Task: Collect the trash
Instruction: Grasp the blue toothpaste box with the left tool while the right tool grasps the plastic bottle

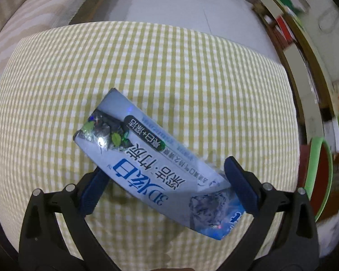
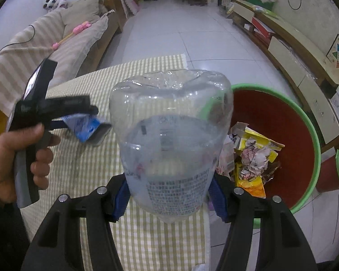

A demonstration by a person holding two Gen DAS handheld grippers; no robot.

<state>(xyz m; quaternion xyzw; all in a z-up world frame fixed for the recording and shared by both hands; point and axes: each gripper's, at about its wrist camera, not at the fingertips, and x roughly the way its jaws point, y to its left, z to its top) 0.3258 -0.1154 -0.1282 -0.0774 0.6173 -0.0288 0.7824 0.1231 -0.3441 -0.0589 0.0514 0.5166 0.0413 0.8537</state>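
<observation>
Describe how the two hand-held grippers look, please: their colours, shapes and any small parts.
Each hand-held gripper, left and right, has a black plastic frame of two forked arms with round silver pins at the joints. The fingers carry flat dark blue pads. Seen from the right wrist, the left one has a grey-and-black pistol handle.

Both wrist views look steeply down, close over the shared checked tablecloth (image 1: 169, 67) and basin (image 2: 305, 117)

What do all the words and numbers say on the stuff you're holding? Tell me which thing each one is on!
"3D" then big Chinese characters I can't read for sure: on the blue toothpaste box in the left gripper.
Small print on that box: too small to read.
Label on the clear plastic bottle in the right gripper: tiny rows of print, too blurred to read.
Wrappers in the red bin: nothing readable.
</observation>
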